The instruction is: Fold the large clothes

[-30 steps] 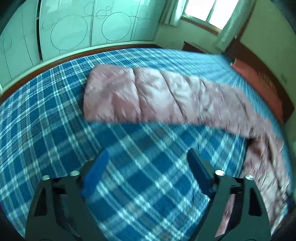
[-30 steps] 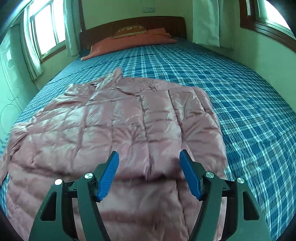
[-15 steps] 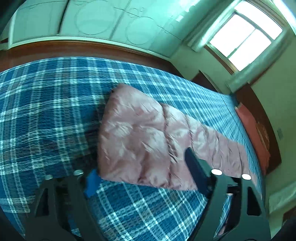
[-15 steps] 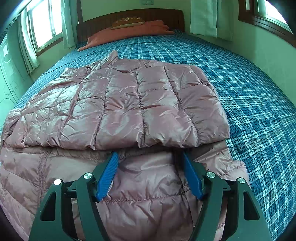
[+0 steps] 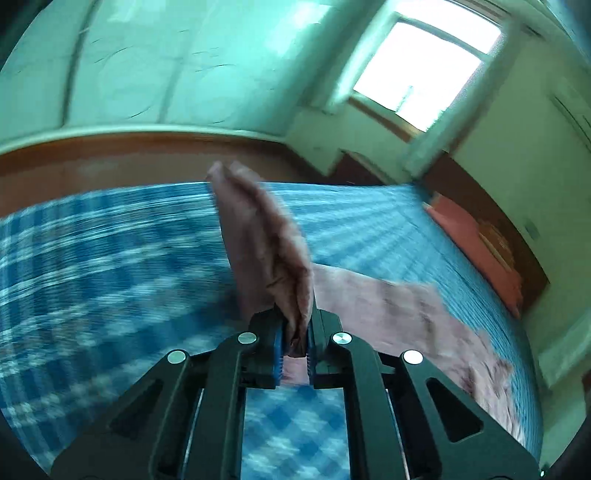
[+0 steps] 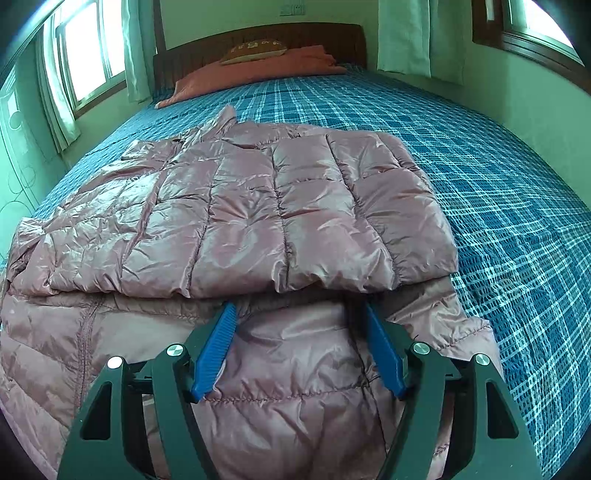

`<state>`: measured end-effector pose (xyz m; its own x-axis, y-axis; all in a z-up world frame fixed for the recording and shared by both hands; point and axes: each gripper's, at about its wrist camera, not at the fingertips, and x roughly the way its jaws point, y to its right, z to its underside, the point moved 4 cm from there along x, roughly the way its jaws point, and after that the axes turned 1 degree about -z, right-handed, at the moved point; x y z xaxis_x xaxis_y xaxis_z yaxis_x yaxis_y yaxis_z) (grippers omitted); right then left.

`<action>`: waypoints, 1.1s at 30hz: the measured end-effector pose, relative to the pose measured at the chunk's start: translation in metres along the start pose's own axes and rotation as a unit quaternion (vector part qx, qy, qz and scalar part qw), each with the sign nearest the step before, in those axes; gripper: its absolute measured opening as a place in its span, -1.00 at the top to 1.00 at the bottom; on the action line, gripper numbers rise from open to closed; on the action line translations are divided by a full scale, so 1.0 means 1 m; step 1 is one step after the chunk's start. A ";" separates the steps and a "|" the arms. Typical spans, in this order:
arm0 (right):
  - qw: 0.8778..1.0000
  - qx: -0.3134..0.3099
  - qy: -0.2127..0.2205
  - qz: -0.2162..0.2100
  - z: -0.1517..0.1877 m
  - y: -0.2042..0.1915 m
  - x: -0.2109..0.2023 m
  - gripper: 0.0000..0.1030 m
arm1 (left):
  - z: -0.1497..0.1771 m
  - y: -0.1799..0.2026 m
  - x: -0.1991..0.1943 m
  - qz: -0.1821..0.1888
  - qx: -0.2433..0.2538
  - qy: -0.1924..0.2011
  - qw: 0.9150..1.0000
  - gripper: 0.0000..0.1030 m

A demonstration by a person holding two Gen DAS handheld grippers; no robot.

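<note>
A pink quilted puffer jacket (image 6: pixel 258 206) lies on the blue plaid bed (image 6: pixel 498 184), one part folded over the lower body. My right gripper (image 6: pixel 297 308) is open, its blue fingertips (image 6: pixel 225 325) resting on the lower fabric with their tips under the edge of that fold. In the blurred left wrist view, my left gripper (image 5: pixel 295 332) has its jaws closing tight on an end of the jacket (image 5: pixel 266 251). The pads press the fabric, which stands lifted above the bed (image 5: pixel 92 277). The rest of the jacket trails off to the right.
An orange pillow (image 6: pixel 258 70) and a brown cushion (image 6: pixel 255 50) lie by the wooden headboard (image 6: pixel 314 35). Curtained windows (image 5: pixel 417 62) and a pale wardrobe (image 5: pixel 166 66) stand around the bed. Bare plaid bedspread stretches to the right of the jacket.
My left gripper closed in on the jacket's end, shut on it and lifted it off the bed. My right gripper sank a little toward the fold edge and stayed open.
</note>
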<state>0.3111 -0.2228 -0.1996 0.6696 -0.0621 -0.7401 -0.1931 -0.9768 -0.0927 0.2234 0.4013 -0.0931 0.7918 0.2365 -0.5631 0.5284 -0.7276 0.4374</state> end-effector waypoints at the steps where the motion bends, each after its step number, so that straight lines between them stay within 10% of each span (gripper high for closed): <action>1: 1.000 0.001 0.000 -0.001 0.000 0.001 0.000 -0.34 | 0.005 0.017 0.001 0.010 0.014 -0.004 1.000 0.86; 9: 1.000 0.013 0.003 -0.015 0.000 0.007 -0.002 -0.34 | 0.081 0.170 0.025 0.097 0.141 -0.058 0.983 0.87; 19: 0.999 0.024 0.004 -0.031 -0.002 0.013 -0.003 -0.34 | 0.214 0.315 0.034 0.157 0.284 -0.126 0.937 0.87; 22: 0.999 0.023 0.003 -0.031 -0.002 0.013 -0.003 -0.34 | 0.247 0.327 0.036 0.148 0.315 -0.146 0.926 0.81; 26: 0.999 0.021 0.003 -0.030 -0.002 0.014 -0.003 -0.34 | 0.259 0.324 0.024 0.153 0.327 -0.156 0.920 0.01; 33: 0.998 0.042 0.004 -0.039 -0.012 0.006 -0.019 -0.33 | 0.225 0.293 -0.008 0.172 0.327 -0.130 0.920 -0.20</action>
<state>0.3056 -0.2299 -0.1782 0.6904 0.0121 -0.7234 -0.1984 -0.9583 -0.2054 0.3030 0.0415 -0.1177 0.7322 -0.1808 -0.6567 -0.1050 -0.9826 0.1534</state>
